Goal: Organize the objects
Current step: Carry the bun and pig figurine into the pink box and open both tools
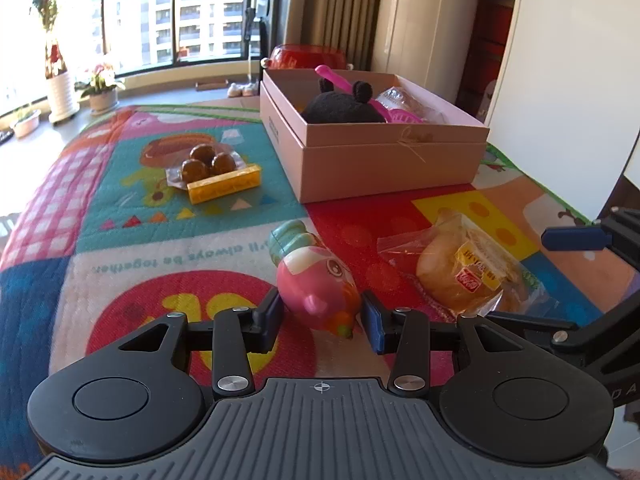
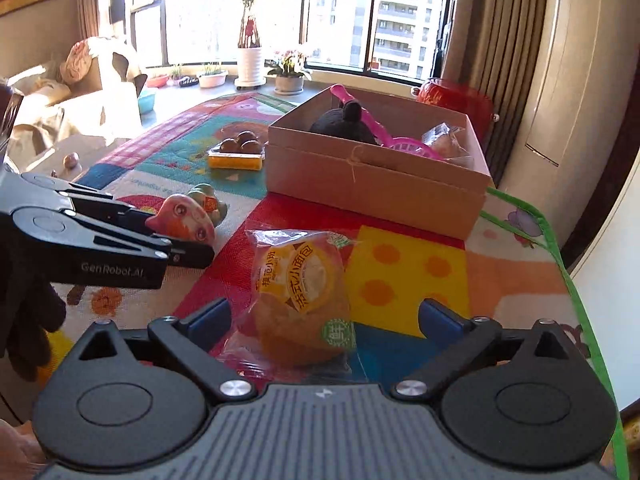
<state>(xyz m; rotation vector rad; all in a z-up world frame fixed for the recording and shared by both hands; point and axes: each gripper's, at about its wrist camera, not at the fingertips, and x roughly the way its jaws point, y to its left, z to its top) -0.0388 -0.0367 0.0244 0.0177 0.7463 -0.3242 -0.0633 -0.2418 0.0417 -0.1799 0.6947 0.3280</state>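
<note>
A pink toy figure with a teal end [image 1: 316, 284] sits between the pads of my left gripper [image 1: 322, 320], which is shut on it; the right wrist view shows the same toy [image 2: 180, 220] in that gripper [image 2: 186, 236]. A wrapped bread bun [image 2: 300, 300] lies on the play mat between the wide-apart fingers of my right gripper [image 2: 326, 312], and the pads do not touch it. The bun [image 1: 464, 276] lies right of the toy, with one blue fingertip [image 1: 572, 238] of the right gripper beyond it. An open cardboard box [image 1: 380, 156] [image 2: 372, 188] holds a black plush, a pink scoop and a wrapped snack.
A yellow block [image 1: 224, 184] [image 2: 236, 160] and a pack of brown balls [image 1: 204, 162] lie left of the box. A red bowl [image 2: 456, 98] stands behind it. The mat's green edge [image 2: 560, 248] runs along the right. Potted plants [image 2: 250, 64] line the window sill.
</note>
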